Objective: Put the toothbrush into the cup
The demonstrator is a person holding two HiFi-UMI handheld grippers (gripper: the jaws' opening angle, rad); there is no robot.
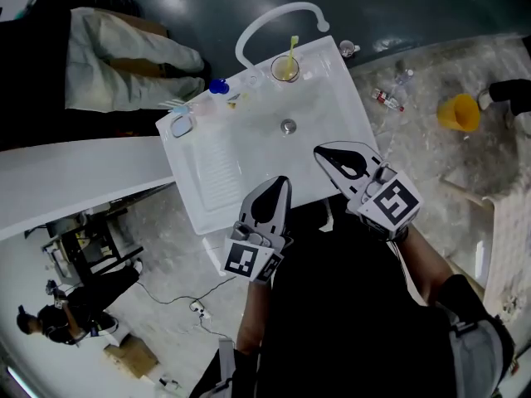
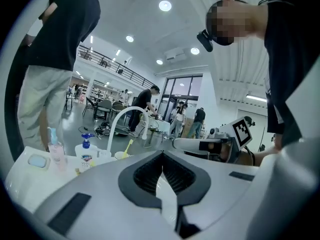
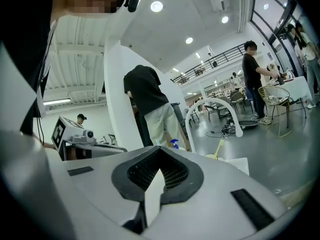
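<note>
- Toothbrush (image 1: 291, 50): yellow, standing head-up in the cup (image 1: 284, 70). The cup sits on the far rim of the white sink (image 1: 217, 191), just beside the base of the curved tap (image 1: 265, 16).
- Left claw (image 1: 280, 182): jaws together, with nothing between them. It hovers over the near edge of the sink, well apart from the cup.
- Right claw (image 1: 320, 150): jaws fully together and empty. It is over the sink's near right part, closer to the cup than the left one but well clear of it.
- Only the head view shows the layout from above:
  - both claws lie side by side and point toward the tap
  - the drain (image 1: 288, 126) sits between them and the cup
  - a soap dish (image 1: 182, 126) lies at the sink's left corner
  - a blue-capped soap bottle (image 1: 218, 87) stands left of the cup
- The left gripper view looks low across the sink. The toothbrush (image 2: 129, 147) leans under the tap's arch, and the right claw (image 2: 176, 143) shows side-on at the right.
- The right gripper view has the toothbrush (image 3: 219, 147) right of its jaws and the left claw (image 3: 120, 147) at the left.
- Both gripper views show what the head view does not: a bright hall with ceiling lamps, a balcony rail and people standing far behind.
- A person (image 3: 147, 104) in a black top stands beside the sink.
</note>
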